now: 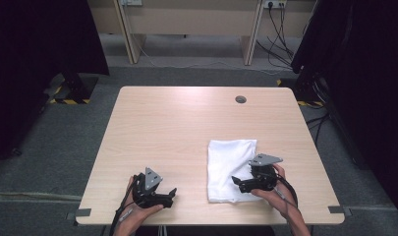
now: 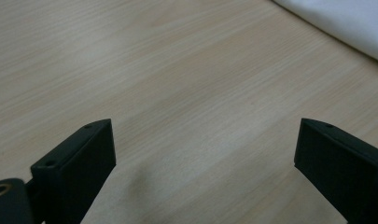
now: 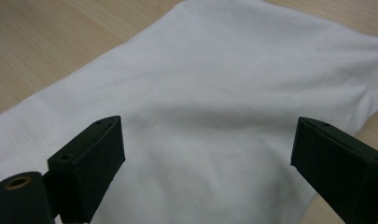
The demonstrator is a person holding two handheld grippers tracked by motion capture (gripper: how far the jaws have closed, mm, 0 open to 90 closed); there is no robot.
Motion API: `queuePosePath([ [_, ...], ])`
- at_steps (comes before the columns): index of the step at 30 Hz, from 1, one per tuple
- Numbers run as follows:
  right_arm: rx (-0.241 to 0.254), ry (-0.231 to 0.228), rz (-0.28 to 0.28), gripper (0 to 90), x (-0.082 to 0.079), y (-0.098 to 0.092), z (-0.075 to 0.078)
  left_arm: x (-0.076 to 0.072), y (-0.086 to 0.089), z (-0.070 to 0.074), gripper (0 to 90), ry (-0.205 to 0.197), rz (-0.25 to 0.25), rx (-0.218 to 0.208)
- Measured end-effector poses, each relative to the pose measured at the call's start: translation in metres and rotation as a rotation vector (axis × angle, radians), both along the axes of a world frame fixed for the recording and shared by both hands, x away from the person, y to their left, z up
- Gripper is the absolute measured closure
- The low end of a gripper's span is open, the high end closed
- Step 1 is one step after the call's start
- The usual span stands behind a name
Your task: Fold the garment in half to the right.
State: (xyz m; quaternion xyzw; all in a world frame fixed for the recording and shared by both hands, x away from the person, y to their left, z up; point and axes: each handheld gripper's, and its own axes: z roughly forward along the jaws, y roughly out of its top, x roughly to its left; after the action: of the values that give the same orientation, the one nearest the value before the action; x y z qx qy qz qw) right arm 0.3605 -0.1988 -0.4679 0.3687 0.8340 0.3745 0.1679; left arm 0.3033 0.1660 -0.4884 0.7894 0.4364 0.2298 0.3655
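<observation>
Right tongs [image 1: 237,182], released, hover over the folded cloth [image 1: 229,167] at 4 o'clock on the tabletop [image 1: 177,128], apparently to grasp it; left tongs [image 1: 173,195], released, wait apart at 7 o'clock.

Right gripper [image 3: 205,154] above a folded white cloth [image 3: 233,84] on a wooden table [image 3: 60,37]; jaws spread wide, nothing between them; stitched hem at lower left.
</observation>
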Motion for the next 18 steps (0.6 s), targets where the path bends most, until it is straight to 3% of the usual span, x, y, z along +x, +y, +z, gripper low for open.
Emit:
queuePosePath([
  [5,0.000,0.005,-0.007,9.9,-0.001,-0.002,-0.002,0.002,0.006,-0.007,4.9,0.037,-0.001,0.005],
  [8,0.002,0.005,-0.009,9.8,-0.002,-0.003,-0.002,0.003,0.011,-0.007,4.0,0.029,0.032,0.012],
  [9,0.007,0.007,-0.011,9.8,-0.003,-0.004,-0.002,0.003,0.017,-0.007,4.0,0.058,0.016,-0.005],
  [11,0.010,0.007,-0.013,9.8,-0.004,-0.005,-0.001,0.003,0.017,-0.007,3.8,0.058,0.016,-0.005],
  [12,0.010,0.007,-0.013,9.8,-0.004,-0.005,-0.001,0.003,0.023,-0.008,3.8,0.077,0.006,-0.019],
  [18,-0.001,0.013,-0.002,9.9,-0.005,-0.004,-0.003,0.003,0.030,-0.008,2.7,0.078,-0.035,-0.018],
])
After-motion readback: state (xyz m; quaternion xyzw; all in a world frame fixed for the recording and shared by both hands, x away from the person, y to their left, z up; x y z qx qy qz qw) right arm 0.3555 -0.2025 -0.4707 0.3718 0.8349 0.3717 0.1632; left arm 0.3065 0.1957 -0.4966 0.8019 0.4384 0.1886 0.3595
